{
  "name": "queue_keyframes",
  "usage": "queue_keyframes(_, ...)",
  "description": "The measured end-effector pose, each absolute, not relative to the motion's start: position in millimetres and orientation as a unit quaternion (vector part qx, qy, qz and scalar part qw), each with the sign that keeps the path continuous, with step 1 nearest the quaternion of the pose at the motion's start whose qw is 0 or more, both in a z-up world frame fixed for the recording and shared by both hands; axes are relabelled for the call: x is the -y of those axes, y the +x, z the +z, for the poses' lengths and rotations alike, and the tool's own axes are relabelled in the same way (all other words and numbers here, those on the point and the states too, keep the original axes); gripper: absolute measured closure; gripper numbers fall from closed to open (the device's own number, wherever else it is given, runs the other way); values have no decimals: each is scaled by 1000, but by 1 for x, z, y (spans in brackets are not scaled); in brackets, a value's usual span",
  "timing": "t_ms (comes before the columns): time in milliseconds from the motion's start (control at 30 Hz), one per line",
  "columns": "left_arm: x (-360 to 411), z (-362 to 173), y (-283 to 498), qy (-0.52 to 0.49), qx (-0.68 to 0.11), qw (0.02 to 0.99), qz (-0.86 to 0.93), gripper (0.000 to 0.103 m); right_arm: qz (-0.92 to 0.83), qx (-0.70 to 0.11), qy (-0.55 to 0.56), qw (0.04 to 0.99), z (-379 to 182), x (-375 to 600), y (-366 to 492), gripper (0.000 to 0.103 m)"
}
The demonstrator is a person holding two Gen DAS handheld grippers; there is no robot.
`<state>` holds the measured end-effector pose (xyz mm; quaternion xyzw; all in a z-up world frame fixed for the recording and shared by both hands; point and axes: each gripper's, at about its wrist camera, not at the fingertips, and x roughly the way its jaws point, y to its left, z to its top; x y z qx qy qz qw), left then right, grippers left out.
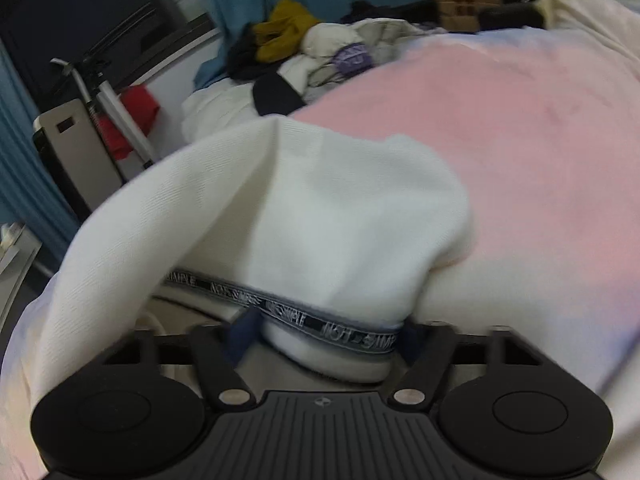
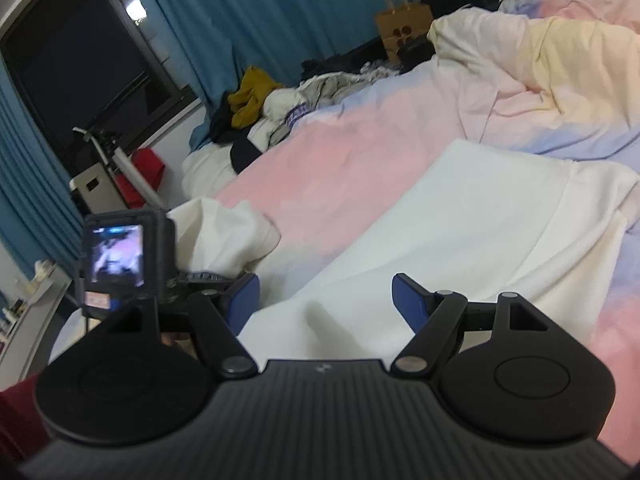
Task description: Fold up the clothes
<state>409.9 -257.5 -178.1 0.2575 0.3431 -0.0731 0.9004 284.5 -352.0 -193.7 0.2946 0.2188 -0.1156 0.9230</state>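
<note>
A white garment [image 2: 460,236] lies spread on the pink and lilac bed cover [image 2: 340,168]. In the left wrist view a bunched corner of it [image 1: 320,216], edged by a grey lettered band [image 1: 320,320], fills the gap between my left gripper's [image 1: 326,338] blue pads [image 1: 240,332], which press on it from both sides. The cloth drapes up and over to the left. In the right wrist view my right gripper [image 2: 326,304] hovers low over the garment's near edge with its blue pads [image 2: 406,300] wide apart and nothing pinched. The left gripper's camera body [image 2: 116,256] shows at the left.
A heap of mixed clothes [image 2: 272,108], mustard, white and dark, sits at the bed's far end. A rumpled pastel duvet [image 2: 560,56] lies at the back right, with a brown paper bag [image 2: 402,24] behind. Blue curtains, a dark window and a folded frame [image 2: 120,164] stand left.
</note>
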Motion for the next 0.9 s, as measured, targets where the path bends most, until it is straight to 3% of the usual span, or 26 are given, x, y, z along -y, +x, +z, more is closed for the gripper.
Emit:
queue_keyframes(67, 265, -176, 417, 271, -356, 893, -53, 74, -115, -219, 292, 924, -195, 354, 288, 27)
queue_keyframes(133, 269, -165, 419, 283, -355, 890, -46, 84, -125, -215, 296, 922, -199, 356, 288, 27)
queue_keyframes(233, 266, -129, 421, 249, -346, 903, -50, 88, -141, -230, 303, 914, -207, 359, 294, 27)
queue_keyframes(500, 285, 29, 404, 106, -304, 929, -183, 88, -143, -207, 334, 908, -195, 368, 281, 27)
queue_keyframes(600, 308, 51, 411, 64, -307, 924, -219, 87, -155, -197, 349, 903, -194, 375, 276, 27)
queue_keyframes(700, 329, 24, 425, 41, -321, 919, -226, 83, -165, -204, 362, 894, -200, 383, 277, 27)
queue_keyframes(900, 340, -92, 450, 47, -365, 907, -206, 70, -165, -213, 352, 896, -209, 385, 282, 27)
